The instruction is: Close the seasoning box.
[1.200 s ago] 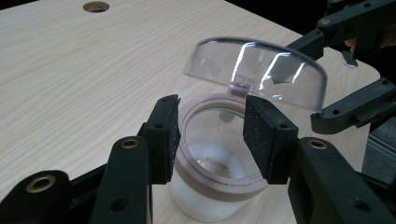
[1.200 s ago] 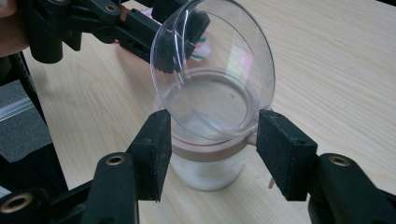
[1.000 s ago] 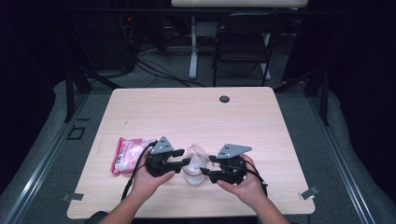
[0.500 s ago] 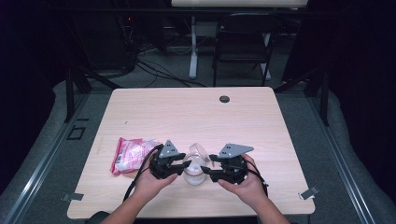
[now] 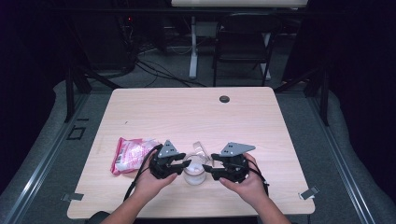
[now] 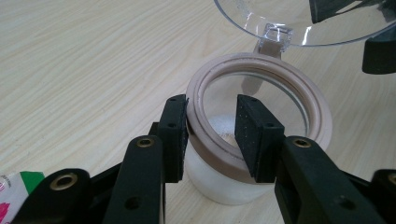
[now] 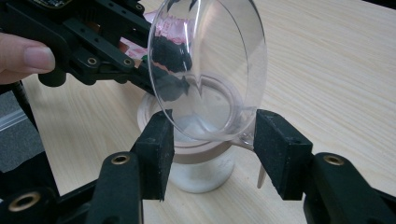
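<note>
A small clear jar [image 5: 194,173] with a tan rim [image 6: 285,70] stands near the table's front edge, with white powder at its bottom. Its hinged clear dome lid [image 5: 201,149] is swung up and open. My left gripper [image 5: 183,164] comes from the left and is shut on the jar's near rim, one pad [image 6: 175,135] outside and the other inside. My right gripper [image 5: 211,169] comes from the right and is open. The raised lid [image 7: 210,70] leans between its pads [image 7: 280,154].
A pink snack packet [image 5: 128,154] lies left of the left hand. A black grommet [image 5: 224,99] sits near the table's far edge. A chair [image 5: 245,42] and cables are beyond the table.
The left gripper has slid a little to the right, up to the jar. The right gripper and the raised lid have hardly moved.
</note>
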